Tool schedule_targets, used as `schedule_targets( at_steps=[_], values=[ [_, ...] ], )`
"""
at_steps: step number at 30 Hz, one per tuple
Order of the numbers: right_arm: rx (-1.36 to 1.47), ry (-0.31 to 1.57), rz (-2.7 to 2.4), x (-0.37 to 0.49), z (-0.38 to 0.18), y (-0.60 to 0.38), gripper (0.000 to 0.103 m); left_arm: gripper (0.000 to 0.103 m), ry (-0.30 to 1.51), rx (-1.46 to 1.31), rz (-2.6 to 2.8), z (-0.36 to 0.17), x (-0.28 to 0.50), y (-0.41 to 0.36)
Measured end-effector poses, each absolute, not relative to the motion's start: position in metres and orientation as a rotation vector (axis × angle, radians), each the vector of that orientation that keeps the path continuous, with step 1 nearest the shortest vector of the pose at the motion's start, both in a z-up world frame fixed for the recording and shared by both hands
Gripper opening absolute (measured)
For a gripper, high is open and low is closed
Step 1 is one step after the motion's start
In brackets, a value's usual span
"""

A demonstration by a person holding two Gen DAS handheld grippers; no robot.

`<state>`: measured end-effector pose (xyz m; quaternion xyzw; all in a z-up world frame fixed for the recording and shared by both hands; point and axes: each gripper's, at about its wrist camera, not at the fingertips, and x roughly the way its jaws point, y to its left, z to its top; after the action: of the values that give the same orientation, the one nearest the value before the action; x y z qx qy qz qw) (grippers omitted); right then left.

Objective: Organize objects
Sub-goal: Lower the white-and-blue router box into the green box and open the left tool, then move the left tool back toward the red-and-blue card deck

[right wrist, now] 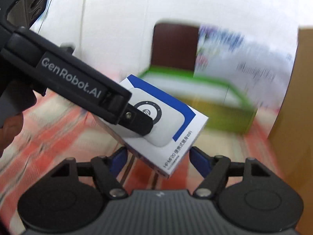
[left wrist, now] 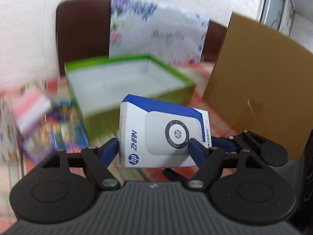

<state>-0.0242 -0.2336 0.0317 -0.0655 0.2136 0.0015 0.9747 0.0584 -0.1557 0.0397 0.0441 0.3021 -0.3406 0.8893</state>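
While my left gripper clamps the HP box across its sides, I carry it toward the green tray.

Nearest me, my right gripper sits around the same box's lower corner with its fingers spread; whether they touch it I cannot tell, so I judge it is only steadying or about to let go. The box hangs tilted in the air, just in front of the green tray and clear of the checked cloth, probably held high to pass over the tray's rim. Right of the tray stands a brown cardboard sheet; behind it, a floral bag and a dark chair back.
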Motion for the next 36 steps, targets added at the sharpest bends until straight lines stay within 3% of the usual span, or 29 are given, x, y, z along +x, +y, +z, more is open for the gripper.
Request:
schedule_targets(
  at_steps=[4,9,12,14,21,36],
  values=[
    [-0.152,0.354,-0.036,0.019,0.050,-0.255,0.073,0.080,0.525,0.109,-0.683,0.057,0.097,-0.177],
    [-0.128,0.382,-0.055,0.079,0.046,-0.271,0.073,0.080,0.536,0.075,-0.606,0.052,0.152,-0.194],
    [-0.127,0.421,-0.059,0.109,0.032,-0.275,0.083,0.082,0.603,0.015,-0.586,0.045,0.171,-0.195],
    [-0.101,0.418,-0.067,0.106,0.027,-0.274,0.084,0.083,0.637,0.021,-0.552,0.038,0.175,-0.195],
    [0.021,0.383,-0.057,0.052,0.025,-0.273,0.084,0.082,0.621,0.012,-0.543,0.032,0.142,-0.164],
    [-0.038,0.584,0.145,0.030,-0.008,-0.195,0.084,0.082,0.729,0.031,-0.302,-0.020,0.070,-0.037]
  ],
)
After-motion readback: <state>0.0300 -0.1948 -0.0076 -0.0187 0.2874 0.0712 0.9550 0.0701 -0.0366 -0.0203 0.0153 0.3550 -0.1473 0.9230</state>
